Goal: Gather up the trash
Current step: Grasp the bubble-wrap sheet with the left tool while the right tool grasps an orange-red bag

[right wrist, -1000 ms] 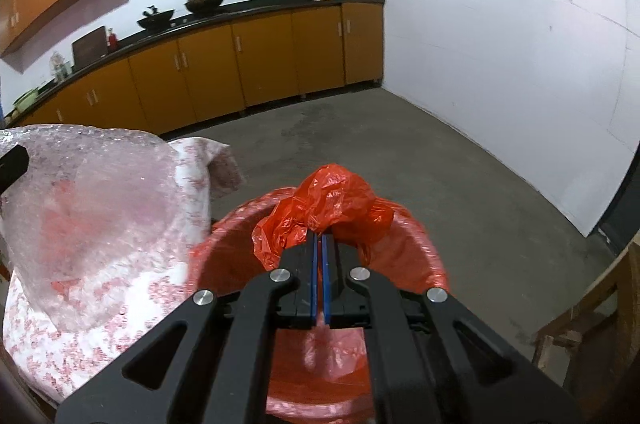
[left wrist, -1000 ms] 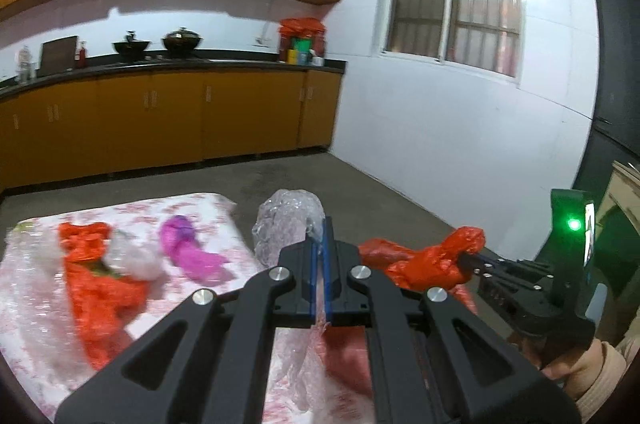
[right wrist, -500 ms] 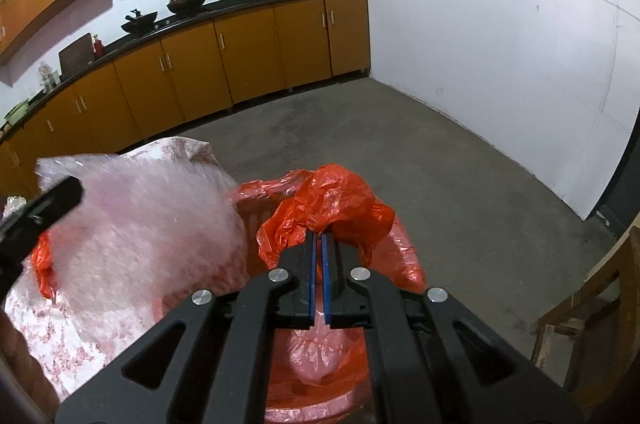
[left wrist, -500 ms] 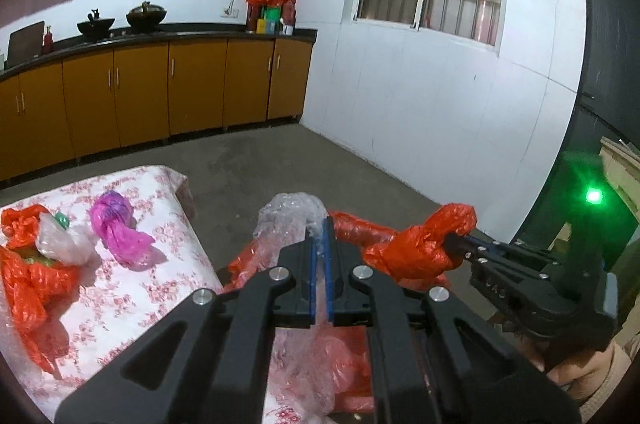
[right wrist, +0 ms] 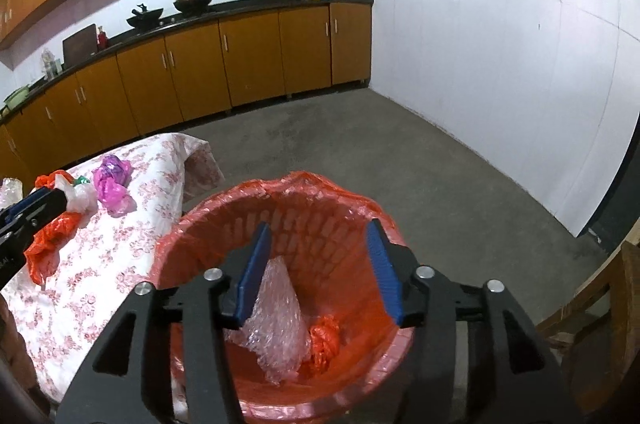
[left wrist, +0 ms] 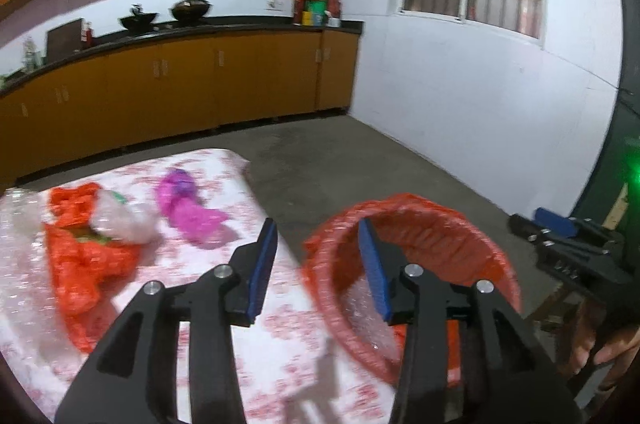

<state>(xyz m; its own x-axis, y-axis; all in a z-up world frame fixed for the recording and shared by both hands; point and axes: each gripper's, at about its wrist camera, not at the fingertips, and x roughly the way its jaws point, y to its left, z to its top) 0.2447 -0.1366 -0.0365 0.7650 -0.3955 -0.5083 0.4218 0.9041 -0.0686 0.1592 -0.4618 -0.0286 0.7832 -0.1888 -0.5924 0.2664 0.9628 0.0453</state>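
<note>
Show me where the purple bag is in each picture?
Left wrist view: the purple bag lies left of center on the flowered tablecloth, left of the red bin.
Right wrist view: the same bag sits far left, on that cloth.
Shared landmark: the red bin beside the table.

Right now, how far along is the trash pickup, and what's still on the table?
Done: the bubble wrap and a crumpled red bag lie inside the red-lined bin. In hand: nothing; the left gripper and right gripper are both open and empty. Left on the table: the purple bag, a white bag and the red bag.
</note>
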